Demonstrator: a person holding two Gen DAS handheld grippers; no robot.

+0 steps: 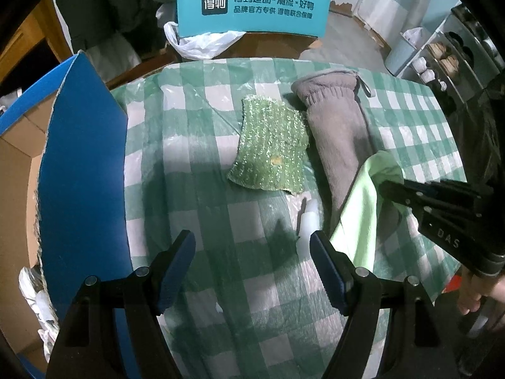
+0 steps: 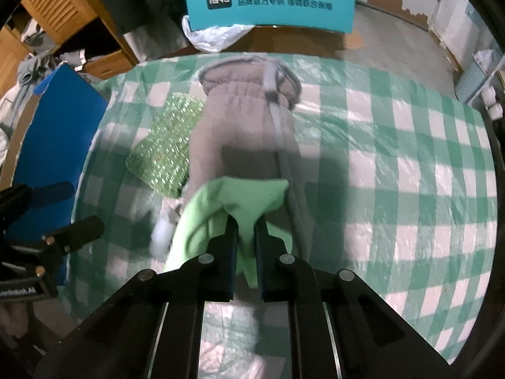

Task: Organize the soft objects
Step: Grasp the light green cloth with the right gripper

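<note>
A light green cloth [image 2: 208, 208] lies over the near end of a grey fleece pouch [image 2: 240, 132] on the green checked tablecloth [image 2: 394, 164]. My right gripper [image 2: 246, 221] is shut on a fold of the light green cloth; the same gripper [image 1: 383, 186] shows at the right of the left wrist view, pinching the cloth [image 1: 359, 214]. Left of the pouch [image 1: 341, 132] lies a glittery green scouring cloth [image 1: 271, 145]. My left gripper [image 1: 252, 243] stands open above bare tablecloth [image 1: 205, 173], nothing between its fingers. A small white object [image 1: 307, 224] lies by its right finger.
A blue cardboard box flap [image 1: 82, 164] stands along the table's left edge. Behind the table are a teal box [image 1: 252, 6] and a white plastic bag [image 1: 205, 42]. A shelf with shoes [image 1: 442, 60] stands at the far right. A hand [image 1: 473, 297] holds the right gripper.
</note>
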